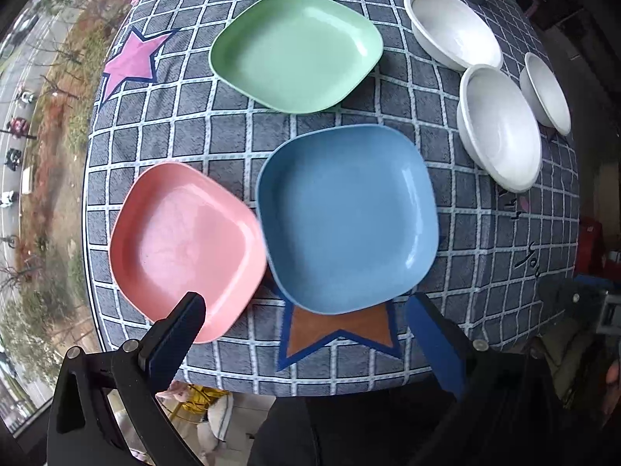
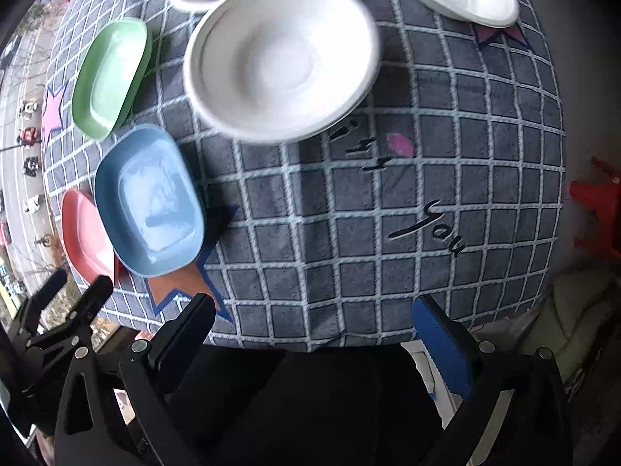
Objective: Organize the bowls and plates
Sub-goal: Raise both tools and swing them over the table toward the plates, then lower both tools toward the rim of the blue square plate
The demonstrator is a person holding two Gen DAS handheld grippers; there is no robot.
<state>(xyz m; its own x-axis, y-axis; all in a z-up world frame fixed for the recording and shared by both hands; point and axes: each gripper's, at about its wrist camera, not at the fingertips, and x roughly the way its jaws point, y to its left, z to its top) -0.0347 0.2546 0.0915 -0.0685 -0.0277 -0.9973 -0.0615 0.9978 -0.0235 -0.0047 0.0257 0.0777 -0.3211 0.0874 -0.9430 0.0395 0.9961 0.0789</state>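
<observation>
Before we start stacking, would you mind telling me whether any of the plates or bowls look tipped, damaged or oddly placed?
Nothing looks broken, spilled or overturned. One small oddity: the blue plate has its edge overlapping the rim of the pink plate rather than lying apart from it. The green plate and the three white bowls sit upright, open side up.

I see a tabletop [image 1: 217, 132] under a grey checked cloth carrying a green plate [image 1: 297, 50], blue plate [image 1: 345, 219], pink plate [image 1: 182, 248] and three white bowls [image 1: 500, 126].

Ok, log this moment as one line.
left gripper: open | right gripper: open | pink, blue, green square plastic plates: unstacked | three white round bowls: unstacked
</observation>
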